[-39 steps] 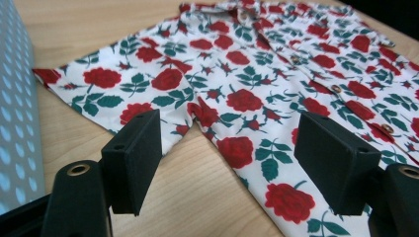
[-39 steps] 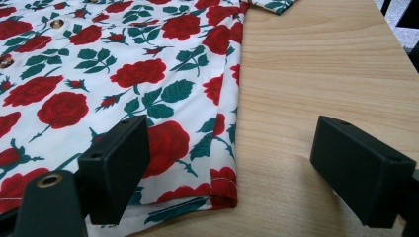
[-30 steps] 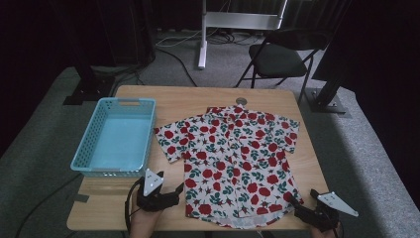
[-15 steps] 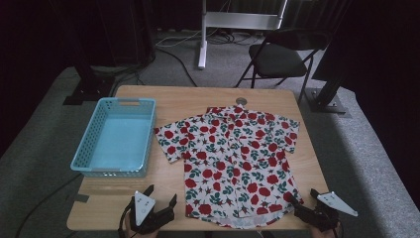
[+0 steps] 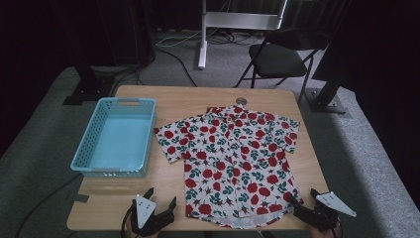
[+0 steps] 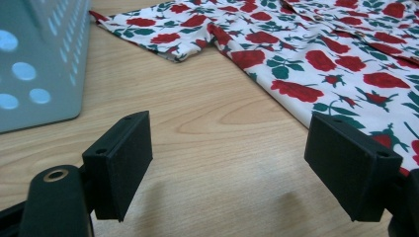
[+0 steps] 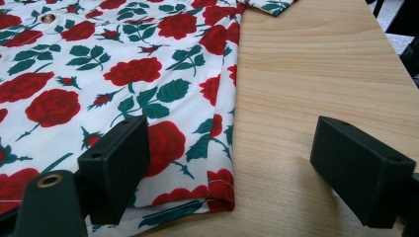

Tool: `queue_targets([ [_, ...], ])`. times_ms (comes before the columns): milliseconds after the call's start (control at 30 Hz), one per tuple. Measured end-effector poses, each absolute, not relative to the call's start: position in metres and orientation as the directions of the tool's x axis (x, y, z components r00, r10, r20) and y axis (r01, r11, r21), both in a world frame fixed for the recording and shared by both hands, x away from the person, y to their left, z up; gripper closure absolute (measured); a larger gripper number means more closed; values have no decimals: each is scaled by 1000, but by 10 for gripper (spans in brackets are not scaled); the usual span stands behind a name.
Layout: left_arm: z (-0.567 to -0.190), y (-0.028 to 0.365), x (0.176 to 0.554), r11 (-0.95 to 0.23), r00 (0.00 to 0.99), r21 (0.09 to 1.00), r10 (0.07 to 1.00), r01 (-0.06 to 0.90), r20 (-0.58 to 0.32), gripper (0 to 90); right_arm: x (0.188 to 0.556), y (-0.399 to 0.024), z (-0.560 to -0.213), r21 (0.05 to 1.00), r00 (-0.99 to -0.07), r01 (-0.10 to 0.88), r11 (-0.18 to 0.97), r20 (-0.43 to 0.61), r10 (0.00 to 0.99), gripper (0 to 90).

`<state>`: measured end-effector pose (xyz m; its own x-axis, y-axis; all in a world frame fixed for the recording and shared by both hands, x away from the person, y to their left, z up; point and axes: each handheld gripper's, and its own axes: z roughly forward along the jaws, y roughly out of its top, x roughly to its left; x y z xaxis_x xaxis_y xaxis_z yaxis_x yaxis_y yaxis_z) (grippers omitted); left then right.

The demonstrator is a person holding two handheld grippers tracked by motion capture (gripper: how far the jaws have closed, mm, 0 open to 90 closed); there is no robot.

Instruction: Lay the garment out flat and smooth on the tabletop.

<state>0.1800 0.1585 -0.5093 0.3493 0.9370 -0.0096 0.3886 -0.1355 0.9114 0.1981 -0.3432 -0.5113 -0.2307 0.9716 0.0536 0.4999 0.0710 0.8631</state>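
Note:
A short-sleeved white shirt (image 5: pixel 228 158) printed with red roses and green leaves lies flat on the wooden table (image 5: pixel 178 101), collar at the far side. My left gripper (image 5: pixel 160 196) is open at the near edge, just left of the shirt's hem corner. In the left gripper view the shirt (image 6: pixel 316 64) runs past the right jaw, and bare wood lies between the open jaws of this gripper (image 6: pixel 230 148). My right gripper (image 5: pixel 301 196) is open at the hem's right corner. In the right gripper view its open jaws (image 7: pixel 230 153) straddle the shirt's side edge (image 7: pixel 123 84).
A light blue plastic basket (image 5: pixel 128 100) stands empty on the table's left half, close to the shirt's sleeve; its wall (image 6: pixel 39 59) is near the left gripper. A small metal disc (image 5: pixel 241 100) sits by the collar. A black folding chair (image 5: pixel 277 57) stands beyond the table.
My left gripper has drawn back toward the near table edge, away from the shirt's hem. The right gripper and the shirt have stayed put.

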Motion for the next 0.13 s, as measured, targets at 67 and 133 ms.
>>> queue_targets([
  [67,-510,158,180,-139,350,913,937,383,-4,193,198,-343,-511,864,-230,499,69,56,972,150],
  [133,-510,158,179,-142,352,914,936,380,-1,193,198,-343,-511,863,-229,500,68,56,972,150],
])
